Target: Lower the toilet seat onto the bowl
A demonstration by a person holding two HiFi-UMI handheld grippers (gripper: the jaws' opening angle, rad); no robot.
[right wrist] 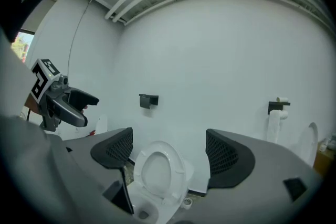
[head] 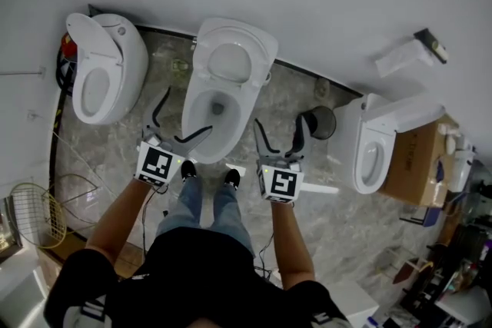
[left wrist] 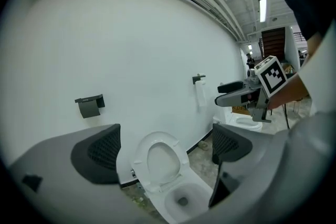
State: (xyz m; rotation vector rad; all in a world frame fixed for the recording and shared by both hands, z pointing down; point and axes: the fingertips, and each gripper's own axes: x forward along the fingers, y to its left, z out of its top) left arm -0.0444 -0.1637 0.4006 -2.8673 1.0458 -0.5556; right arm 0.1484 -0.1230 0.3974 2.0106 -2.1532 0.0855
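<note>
The middle toilet's white seat (head: 229, 61) stands raised against the wall, above its open bowl (head: 214, 113). My left gripper (head: 188, 109) is open over the bowl's near left rim and holds nothing. To the bowl's right, my right gripper (head: 279, 120) is also open and empty. In the left gripper view the upright seat (left wrist: 157, 162) and bowl (left wrist: 181, 199) show between the spread pads (left wrist: 100, 152), well beyond them. The right gripper view frames the seat (right wrist: 157, 176) between its pads (right wrist: 226, 157) at a similar distance. Neither gripper touches the seat.
A second toilet (head: 104, 69) stands to the left and a third (head: 369, 142) to the right, beside a cardboard box (head: 415, 161). A small black bin (head: 323, 121) sits by the wall. The person's shoes (head: 188, 169) are at the bowl's front. A paper holder (left wrist: 89, 105) hangs on the wall.
</note>
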